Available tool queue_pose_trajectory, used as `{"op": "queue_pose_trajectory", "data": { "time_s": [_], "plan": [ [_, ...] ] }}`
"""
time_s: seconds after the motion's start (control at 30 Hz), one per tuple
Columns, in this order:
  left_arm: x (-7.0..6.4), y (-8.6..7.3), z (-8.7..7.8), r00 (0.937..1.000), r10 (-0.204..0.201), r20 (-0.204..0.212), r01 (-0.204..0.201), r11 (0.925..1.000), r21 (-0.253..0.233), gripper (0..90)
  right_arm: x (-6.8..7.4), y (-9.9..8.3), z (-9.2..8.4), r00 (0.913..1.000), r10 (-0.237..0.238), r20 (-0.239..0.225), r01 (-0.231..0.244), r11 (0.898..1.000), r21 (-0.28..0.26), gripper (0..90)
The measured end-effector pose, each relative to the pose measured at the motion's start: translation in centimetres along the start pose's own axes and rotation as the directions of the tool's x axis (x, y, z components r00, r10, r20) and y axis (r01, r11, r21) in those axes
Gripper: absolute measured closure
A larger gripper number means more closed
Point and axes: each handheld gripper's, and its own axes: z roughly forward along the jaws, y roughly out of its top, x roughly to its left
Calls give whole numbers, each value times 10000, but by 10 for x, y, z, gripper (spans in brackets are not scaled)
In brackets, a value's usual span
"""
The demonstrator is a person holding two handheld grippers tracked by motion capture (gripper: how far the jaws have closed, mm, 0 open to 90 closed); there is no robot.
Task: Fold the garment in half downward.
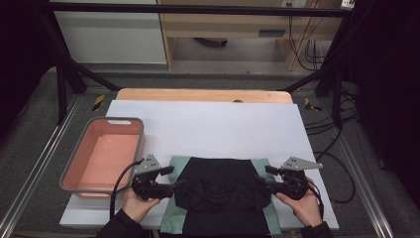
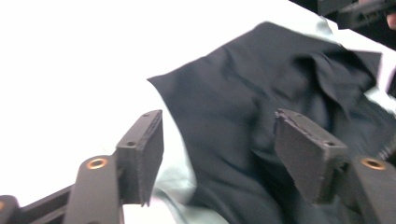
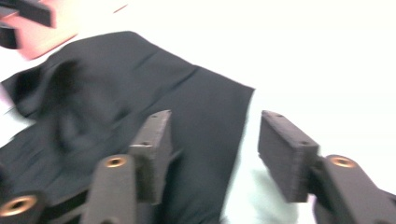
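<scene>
There are 2 grippers: the left gripper (image 1: pixel 171 177) and the right gripper (image 1: pixel 268 176), each with 2 black jaws and each held in 1 hand, so 2 hands. 1 dark garment (image 1: pixel 220 196) lies on 1 pale green cloth (image 1: pixel 169 216). There is 1 pink basin (image 1: pixel 105 153), 1 white sheet (image 1: pixel 218 126) and 1 wooden table (image 1: pixel 203 95).

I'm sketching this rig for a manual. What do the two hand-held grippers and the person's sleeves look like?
Both the left hand-held gripper and the right hand-held gripper are black, each topped by a grey three-cornered plate. A black cable trails from the left one. Their jaws end in flat, dark, block-shaped pads, with copper-coloured rivets on the arms behind them. The sleeves are black.
</scene>
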Motion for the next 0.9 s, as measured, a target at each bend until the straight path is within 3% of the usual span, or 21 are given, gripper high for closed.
{"op": "queue_pose_trajectory", "data": {
  "time_s": [0.13,0.3,0.37,0.43,0.5,0.6,0.77,0.9],
  "plan": [
    [22,10,10,9969,-566,-548,560,9983,-129,169,-20,12,12,9982,232,558,-226,9997,-106,347],
    [45,14,29,9881,-1105,-1071,1126,9936,131,168,-43,18,23,9891,623,1332,-630,9980,12,366],
    [54,14,37,9838,-1360,-1164,1406,9895,322,176,-50,18,27,9872,759,1404,-774,9970,51,373],
    [60,12,44,9787,-1673,-1188,1737,9838,452,208,-55,18,32,9846,977,1450,-1001,9949,96,382],
    [62,9,49,9771,-1718,-1253,1806,9816,619,246,-59,16,36,9848,1014,1413,-1071,9937,334,383],
    [62,6,53,9788,-1519,-1372,1659,9814,969,307,-60,12,42,9853,951,1417,-1055,9921,678,394],
    [60,1,55,9828,-1483,-1100,1609,9800,1170,430,-63,7,42,9824,1338,1301,-1430,9876,648,447],
    [58,-1,56,9846,-1518,-872,1617,9796,1196,559,-62,6,42,9838,1317,1219,-1398,9883,607,510]
  ]
}}
